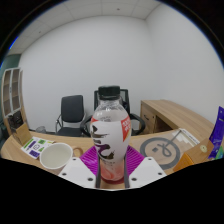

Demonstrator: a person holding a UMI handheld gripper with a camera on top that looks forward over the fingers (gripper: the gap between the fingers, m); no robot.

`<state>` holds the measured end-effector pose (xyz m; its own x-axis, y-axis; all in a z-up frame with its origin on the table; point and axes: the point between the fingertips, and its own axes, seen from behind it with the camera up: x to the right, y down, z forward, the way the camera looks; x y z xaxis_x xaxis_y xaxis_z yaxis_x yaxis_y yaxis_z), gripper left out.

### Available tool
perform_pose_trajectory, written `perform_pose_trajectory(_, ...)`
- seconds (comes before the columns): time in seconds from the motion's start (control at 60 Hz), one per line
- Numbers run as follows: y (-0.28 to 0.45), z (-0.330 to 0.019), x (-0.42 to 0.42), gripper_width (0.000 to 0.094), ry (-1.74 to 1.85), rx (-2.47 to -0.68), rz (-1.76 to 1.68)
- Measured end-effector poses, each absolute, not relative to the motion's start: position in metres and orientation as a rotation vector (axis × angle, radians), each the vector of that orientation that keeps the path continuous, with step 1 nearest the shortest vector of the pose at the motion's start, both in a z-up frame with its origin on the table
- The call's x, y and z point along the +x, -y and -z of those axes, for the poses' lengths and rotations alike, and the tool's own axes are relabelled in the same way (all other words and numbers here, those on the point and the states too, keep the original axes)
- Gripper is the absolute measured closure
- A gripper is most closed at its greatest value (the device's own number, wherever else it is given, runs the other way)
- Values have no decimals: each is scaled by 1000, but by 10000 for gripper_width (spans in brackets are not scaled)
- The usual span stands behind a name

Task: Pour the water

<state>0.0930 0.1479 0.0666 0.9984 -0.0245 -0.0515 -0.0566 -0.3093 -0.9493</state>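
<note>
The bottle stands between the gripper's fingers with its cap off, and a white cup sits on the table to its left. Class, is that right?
Not quite. The gripper view shows the bottle with its white cap still on, not off. The rest holds: it stands between the gripper's fingers, and a white cup sits on the table to its left.

The gripper (111,172) shows as two blocky white fingers (78,171) with angular, faceted outer faces that flare outward toward the camera. Each finger carries a purple pad (92,158) on its inner face, the colour running along the inside edge up to the tip. Between the finger bases sits a dark, nearly black section of the tool's body; no cables, screws or markings can be made out on it.
</note>
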Motion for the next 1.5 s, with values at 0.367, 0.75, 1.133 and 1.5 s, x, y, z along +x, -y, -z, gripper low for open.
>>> perform_pose_trajectory(0.367,-124,-62,86,102,-45,-1988,0)
perform_pose_trajectory(0.75,34,-171,32,78,-114,-2027,6)
perform_pose_trajectory(1.133,239,-266,-35,80,-97,-2051,82)
perform_pose_trajectory(1.5,316,-293,-57,81,-90,-2043,122)
